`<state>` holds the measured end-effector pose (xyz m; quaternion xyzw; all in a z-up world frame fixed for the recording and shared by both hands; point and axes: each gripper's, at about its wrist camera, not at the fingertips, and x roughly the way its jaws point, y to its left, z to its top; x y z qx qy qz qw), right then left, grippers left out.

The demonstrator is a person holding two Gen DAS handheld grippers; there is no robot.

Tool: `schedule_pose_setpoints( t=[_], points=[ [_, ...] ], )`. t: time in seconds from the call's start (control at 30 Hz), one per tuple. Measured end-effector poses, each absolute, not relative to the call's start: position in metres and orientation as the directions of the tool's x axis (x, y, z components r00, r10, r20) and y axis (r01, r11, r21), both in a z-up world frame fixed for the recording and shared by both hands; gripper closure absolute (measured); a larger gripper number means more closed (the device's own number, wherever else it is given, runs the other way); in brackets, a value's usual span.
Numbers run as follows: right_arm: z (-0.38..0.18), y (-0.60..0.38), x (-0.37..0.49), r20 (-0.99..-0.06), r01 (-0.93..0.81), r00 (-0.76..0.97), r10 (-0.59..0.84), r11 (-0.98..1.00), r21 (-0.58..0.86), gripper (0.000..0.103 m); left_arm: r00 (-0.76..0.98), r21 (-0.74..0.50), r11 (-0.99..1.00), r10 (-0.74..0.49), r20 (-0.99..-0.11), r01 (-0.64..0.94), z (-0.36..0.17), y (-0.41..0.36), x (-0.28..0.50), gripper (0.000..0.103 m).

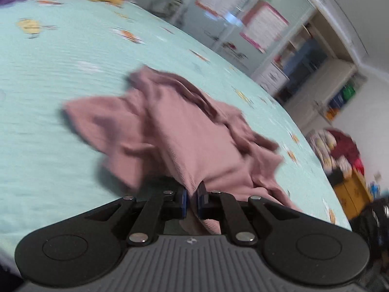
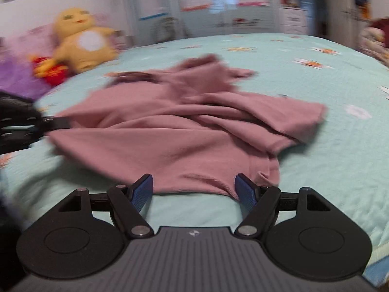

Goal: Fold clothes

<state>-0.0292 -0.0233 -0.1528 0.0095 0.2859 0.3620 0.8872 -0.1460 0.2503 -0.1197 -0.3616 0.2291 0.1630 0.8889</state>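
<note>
A dusty-pink garment (image 1: pixel 184 141) lies crumpled on a light-green bed sheet (image 1: pixel 60 92). My left gripper (image 1: pixel 192 197) is shut on an edge of the garment, with cloth pinched between its blue pads and lifted a little. In the right wrist view the same garment (image 2: pixel 175 131) spreads across the bed, and my left gripper (image 2: pixel 52 123) shows at its left edge. My right gripper (image 2: pixel 194 187) is open, its blue pads standing either side of the garment's near hem, just above the sheet (image 2: pixel 328 158). Both views are blurred by motion.
A yellow plush toy (image 2: pixel 80 41), a red toy (image 2: pixel 49 69) and a purple pillow (image 2: pixel 12 77) lie at the head of the bed. Shelves and drawers (image 1: pixel 272 73) stand beyond the bed. A pile of things (image 1: pixel 340 150) sits by the bed's right side.
</note>
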Motion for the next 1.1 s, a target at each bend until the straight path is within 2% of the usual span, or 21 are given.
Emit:
schedule_pose_setpoints(
  t=[0.07,0.17,0.3,0.37,0.47,0.53,0.57,0.6,0.63,0.67,0.73,0.9,1.0,1.1],
  points=[
    [-0.142,-0.029,-0.041,-0.430,-0.647,0.591,0.683,0.719,0.253,0.029,0.828,-0.575,0.647,0.163,-0.536,-0.500,-0.120,0.269,-0.160,0.096],
    [-0.129,-0.037,-0.039,-0.370,-0.589,0.686,0.626,0.777,0.221,0.029,0.808,-0.567,0.629,0.179,-0.561,-0.533,-0.122,0.277,-0.167,0.092],
    [-0.135,-0.048,-0.014,-0.422,-0.497,0.711,0.562,0.827,0.263,0.025,0.785,-0.549,0.623,0.182,-0.592,-0.558,-0.129,0.275,-0.170,0.090],
    [-0.143,-0.048,-0.012,-0.443,-0.492,0.700,0.560,0.828,0.270,0.025,0.783,-0.543,0.634,0.167,-0.599,-0.550,-0.135,0.268,-0.170,0.084],
    [-0.146,-0.033,-0.017,-0.441,-0.534,0.715,0.543,0.831,0.157,0.025,0.789,-0.534,0.653,0.167,-0.591,-0.537,-0.138,0.259,-0.169,0.070],
    [-0.148,-0.025,-0.014,-0.447,-0.551,0.721,0.529,0.830,0.093,0.027,0.790,-0.523,0.666,0.169,-0.589,-0.532,-0.141,0.255,-0.168,0.066],
    [-0.150,-0.023,-0.007,-0.463,-0.550,0.714,0.525,0.830,0.092,0.029,0.789,-0.517,0.671,0.170,-0.591,-0.532,-0.142,0.254,-0.168,0.065],
    [-0.153,-0.022,0.001,-0.479,-0.550,0.707,0.521,0.830,0.091,0.043,0.788,-0.513,0.674,0.170,-0.592,-0.531,-0.143,0.253,-0.168,0.065],
    [-0.155,-0.021,0.008,-0.495,-0.550,0.699,0.516,0.830,0.090,0.075,0.787,-0.510,0.677,0.171,-0.593,-0.531,-0.144,0.253,-0.168,0.065],
    [-0.157,-0.020,0.015,-0.510,-0.549,0.691,0.512,0.831,0.089,0.085,0.787,-0.507,0.680,0.171,-0.593,-0.530,-0.145,0.252,-0.168,0.066],
    [-0.157,-0.022,0.026,-0.514,-0.535,0.695,0.502,0.839,0.097,0.095,0.788,-0.504,0.686,0.168,-0.592,-0.525,-0.146,0.252,-0.170,0.067],
    [-0.132,-0.081,0.047,-0.397,-0.289,0.850,0.345,0.937,0.195,0.096,0.775,-0.503,0.670,0.178,-0.606,-0.546,-0.151,0.257,-0.173,0.074],
    [-0.136,-0.110,0.058,-0.431,-0.202,0.854,0.293,0.949,0.243,0.094,0.775,-0.499,0.670,0.188,-0.603,-0.550,-0.150,0.256,-0.173,0.074],
    [-0.154,-0.109,0.047,-0.466,-0.221,0.830,0.305,0.948,0.228,0.089,0.772,-0.478,0.676,0.219,-0.596,-0.561,-0.142,0.253,-0.174,0.074]
  ],
)
